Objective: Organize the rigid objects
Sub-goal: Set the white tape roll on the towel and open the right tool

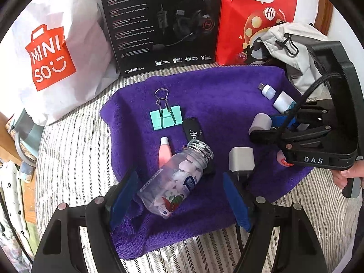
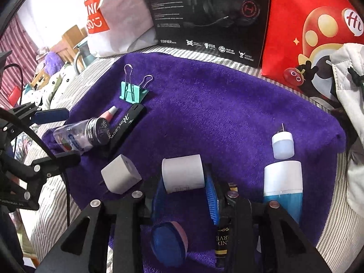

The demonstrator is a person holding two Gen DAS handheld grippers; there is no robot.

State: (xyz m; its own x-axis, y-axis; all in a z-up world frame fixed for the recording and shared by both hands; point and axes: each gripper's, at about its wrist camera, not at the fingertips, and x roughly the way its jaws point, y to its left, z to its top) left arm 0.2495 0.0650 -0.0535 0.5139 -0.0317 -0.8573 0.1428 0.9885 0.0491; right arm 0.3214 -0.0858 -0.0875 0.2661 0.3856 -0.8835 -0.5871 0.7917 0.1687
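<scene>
We hold the left gripper (image 1: 179, 195) wide around the candy jar (image 1: 176, 178) lying on the purple towel (image 1: 216, 95). Our right gripper (image 2: 185, 190) clamps the white cylinder (image 2: 183, 173) near the charger cube (image 2: 120, 174).

MINISO bag (image 1: 50, 52) | headset box (image 1: 159, 22) | red bag (image 1: 254, 20) | grey jacket (image 1: 293, 43)

Bright, even daylight fills both fisheye views, blowing out the white shopping bag (image 1: 68, 22) at upper left; shadows stay soft, edges bend sharply into black vignette, and near fingers (image 2: 212, 195) blur slightly.
</scene>
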